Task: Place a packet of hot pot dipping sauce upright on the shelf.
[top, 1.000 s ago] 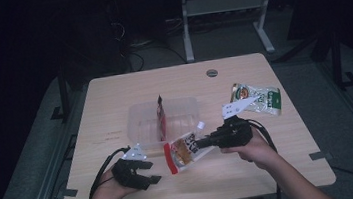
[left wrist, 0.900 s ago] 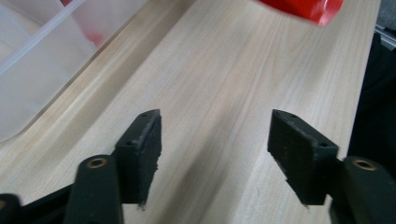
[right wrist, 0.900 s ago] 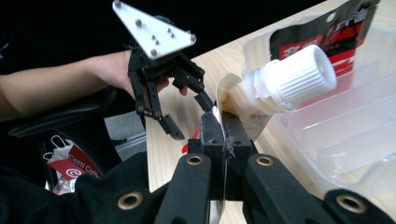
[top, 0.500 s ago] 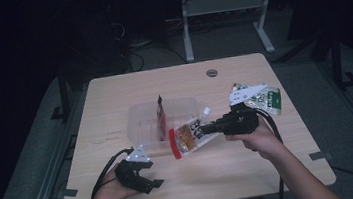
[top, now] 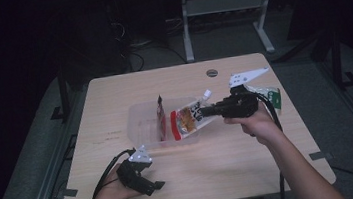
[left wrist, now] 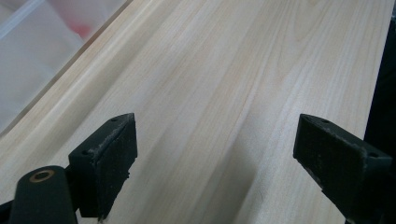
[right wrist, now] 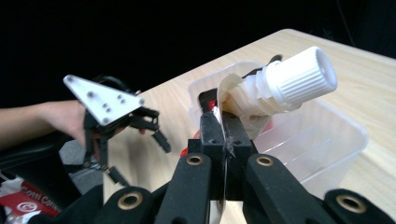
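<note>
My right gripper is clamped on the top edge of a spouted pouch, beside its white cap, and holds it tilted over the clear plastic tub at the table's centre. To do this well, I should lower the pouch fully inside the walls before letting go. A slim red packet already stands inside the tub. My left gripper, at seven o'clock, has just been opening and holds nothing.
</note>
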`<action>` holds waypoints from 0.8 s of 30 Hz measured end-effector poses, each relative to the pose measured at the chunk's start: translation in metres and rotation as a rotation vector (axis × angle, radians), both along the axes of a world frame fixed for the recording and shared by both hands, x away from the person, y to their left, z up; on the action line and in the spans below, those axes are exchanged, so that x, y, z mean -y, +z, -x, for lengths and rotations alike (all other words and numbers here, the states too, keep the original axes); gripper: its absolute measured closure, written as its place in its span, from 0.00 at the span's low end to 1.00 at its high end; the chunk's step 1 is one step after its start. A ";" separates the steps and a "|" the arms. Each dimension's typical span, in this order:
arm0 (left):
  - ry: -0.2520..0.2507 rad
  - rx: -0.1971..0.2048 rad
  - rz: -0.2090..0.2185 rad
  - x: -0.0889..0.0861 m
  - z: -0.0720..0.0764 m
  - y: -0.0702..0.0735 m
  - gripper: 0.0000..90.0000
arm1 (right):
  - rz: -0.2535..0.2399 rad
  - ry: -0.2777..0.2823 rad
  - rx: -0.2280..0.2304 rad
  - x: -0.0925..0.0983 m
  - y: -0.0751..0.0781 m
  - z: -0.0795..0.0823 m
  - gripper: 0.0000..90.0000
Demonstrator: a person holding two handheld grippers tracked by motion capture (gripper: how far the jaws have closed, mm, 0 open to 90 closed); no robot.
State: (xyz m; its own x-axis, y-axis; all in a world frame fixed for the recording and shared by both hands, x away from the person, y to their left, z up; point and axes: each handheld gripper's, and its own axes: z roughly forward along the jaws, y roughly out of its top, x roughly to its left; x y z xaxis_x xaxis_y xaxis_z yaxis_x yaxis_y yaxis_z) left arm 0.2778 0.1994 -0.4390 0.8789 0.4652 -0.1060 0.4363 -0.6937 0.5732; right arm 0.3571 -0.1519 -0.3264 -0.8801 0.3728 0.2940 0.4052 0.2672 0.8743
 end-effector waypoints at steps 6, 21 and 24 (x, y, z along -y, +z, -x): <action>0.007 -0.006 0.003 0.000 0.001 -0.001 0.15 | 0.011 -0.029 0.000 -0.005 0.000 -0.017 0.99; 0.005 -0.005 -0.004 -0.002 0.000 -0.001 0.15 | 0.058 -0.087 -0.047 -0.012 -0.017 -0.038 0.99; 0.008 -0.009 0.003 -0.001 0.001 -0.002 0.15 | 0.065 -0.093 -0.047 -0.012 -0.019 -0.039 0.99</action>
